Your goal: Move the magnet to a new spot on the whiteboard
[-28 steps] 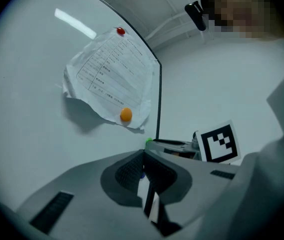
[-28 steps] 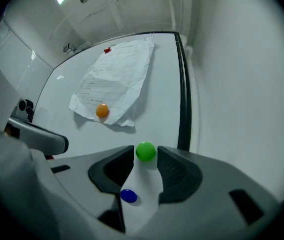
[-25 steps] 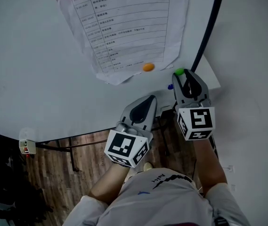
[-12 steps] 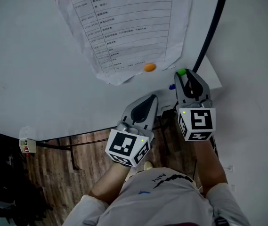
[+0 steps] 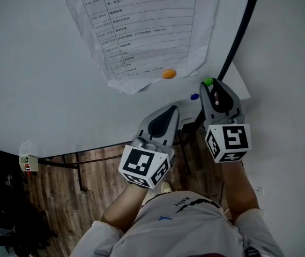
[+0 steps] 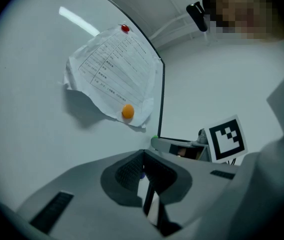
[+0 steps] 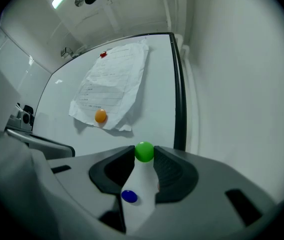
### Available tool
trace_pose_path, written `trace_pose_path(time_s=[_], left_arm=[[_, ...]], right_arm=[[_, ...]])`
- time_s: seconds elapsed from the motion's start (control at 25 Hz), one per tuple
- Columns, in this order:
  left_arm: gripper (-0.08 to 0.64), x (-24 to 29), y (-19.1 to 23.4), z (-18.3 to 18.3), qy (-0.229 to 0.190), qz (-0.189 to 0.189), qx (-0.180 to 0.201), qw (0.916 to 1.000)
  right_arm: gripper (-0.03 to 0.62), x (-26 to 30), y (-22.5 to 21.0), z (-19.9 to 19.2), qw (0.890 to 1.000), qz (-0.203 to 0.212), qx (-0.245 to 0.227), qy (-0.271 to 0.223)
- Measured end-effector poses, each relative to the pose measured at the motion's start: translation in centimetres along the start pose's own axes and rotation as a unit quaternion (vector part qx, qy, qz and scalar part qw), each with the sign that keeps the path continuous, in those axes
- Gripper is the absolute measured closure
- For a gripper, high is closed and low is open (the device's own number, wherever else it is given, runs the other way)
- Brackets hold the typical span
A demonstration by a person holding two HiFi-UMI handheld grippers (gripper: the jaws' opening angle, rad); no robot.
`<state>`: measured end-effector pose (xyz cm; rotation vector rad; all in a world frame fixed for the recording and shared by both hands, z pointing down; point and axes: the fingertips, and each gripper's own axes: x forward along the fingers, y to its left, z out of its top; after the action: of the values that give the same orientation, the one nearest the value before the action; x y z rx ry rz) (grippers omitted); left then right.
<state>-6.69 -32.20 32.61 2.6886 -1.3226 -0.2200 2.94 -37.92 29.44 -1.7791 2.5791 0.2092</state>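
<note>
A green magnet [image 7: 144,152] sits on the whiteboard [image 5: 45,90] near its lower right corner [image 5: 208,82]. My right gripper [image 7: 144,156] has its two tips around it, and both pads touch its sides; in the head view that gripper [image 5: 212,85] points up at the board. A blue magnet [image 7: 129,196] lies just below, inside the jaw gap, untouched [image 5: 194,97]. My left gripper [image 5: 171,111] hangs lower left of it, shut and empty [image 6: 142,156].
A printed sheet [image 5: 141,25] is pinned by a red magnet [image 6: 125,29] at the top and an orange magnet [image 5: 169,74] at its bottom. The board's black frame edge [image 5: 238,36] runs along the right, with white wall beyond. Wooden floor [image 5: 88,186] lies below.
The right gripper has shifted slightly right and down in the head view, staying at the green magnet. The left gripper has hardly moved.
</note>
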Motion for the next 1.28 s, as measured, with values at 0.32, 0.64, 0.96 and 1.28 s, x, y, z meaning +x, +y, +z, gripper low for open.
trace_pose_path(time_s=[0.32, 0.64, 0.96, 1.28], left_arm=[[0.549, -0.2, -1.6, 0.1, -0.004, 0.009, 0.005, 0.9999], [0.549, -1.4, -4.8, 0.2, -0.007, 0.029, 0.013, 0.9995], [0.549, -3.5, -9.1, 0.0, -0.011, 0.050, 0.017, 0.9985], [0.549, -6.4, -13.2, -0.6, -0.016, 0.071, 0.008, 0.9973]], right_arm=[[0.465, -2.4, 0.7, 0.7, 0.999, 0.030, 0.015, -0.008], [0.465, -6.4, 1.6, 1.6, 0.997, 0.071, 0.025, -0.019], [0.465, -11.5, 2.0, 2.3, 0.993, 0.108, 0.035, -0.027], [0.464, -16.5, 3.2, 2.3, 0.987, 0.150, 0.043, -0.030]])
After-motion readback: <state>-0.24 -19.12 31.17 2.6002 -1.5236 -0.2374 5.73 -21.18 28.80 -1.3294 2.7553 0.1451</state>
